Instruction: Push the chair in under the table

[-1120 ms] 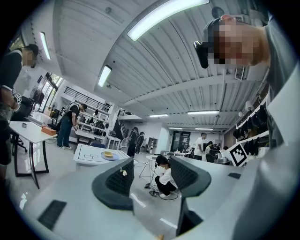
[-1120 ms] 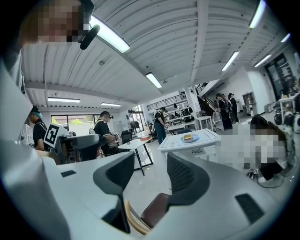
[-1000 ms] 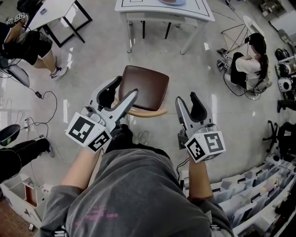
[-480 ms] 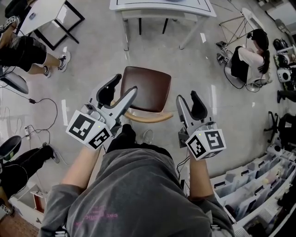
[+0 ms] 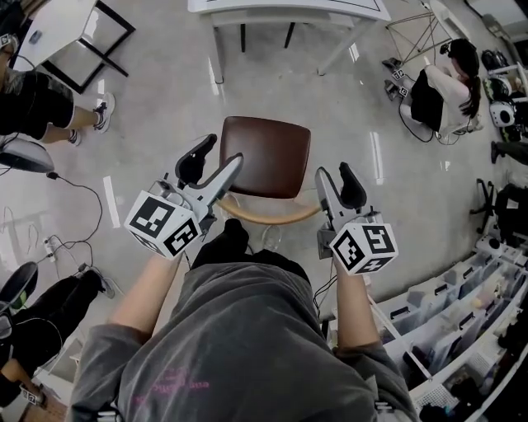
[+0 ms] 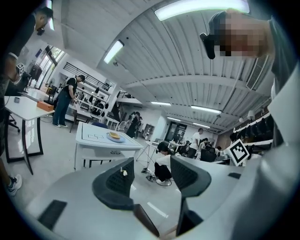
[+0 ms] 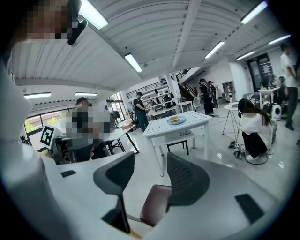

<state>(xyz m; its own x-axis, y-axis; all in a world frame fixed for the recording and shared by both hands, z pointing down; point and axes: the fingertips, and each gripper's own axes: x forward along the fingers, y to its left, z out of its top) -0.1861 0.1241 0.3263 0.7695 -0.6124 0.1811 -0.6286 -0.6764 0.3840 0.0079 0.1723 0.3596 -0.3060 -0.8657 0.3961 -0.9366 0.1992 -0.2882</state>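
The chair (image 5: 266, 155) has a brown padded seat and a curved wooden back rail (image 5: 268, 218); it stands on the floor a short way out from the white table (image 5: 216, 10) at the top of the head view. My left gripper (image 5: 219, 157) is open over the chair's left side, near the rail's left end. Open as well, my right gripper (image 5: 334, 173) hangs just off the rail's right end. Neither holds anything. In the right gripper view the seat (image 7: 154, 204) shows between the open jaws (image 7: 150, 180), with the table (image 7: 180, 124) beyond. The left gripper view has the table (image 6: 105, 140) behind its open gripper (image 6: 150, 176).
A person (image 5: 441, 91) sits on the floor at the right beside a tripod (image 5: 412, 37). Another person (image 5: 41, 103) stands at the upper left by a second table (image 5: 58, 25). Cables (image 5: 62, 181) trail on the left floor. Shelves with bins (image 5: 445, 330) fill the lower right.
Both grippers have come down and forward, closing in on the two ends of the chair's back rail. The table has slid toward the top of the head view. The jaws stayed open.
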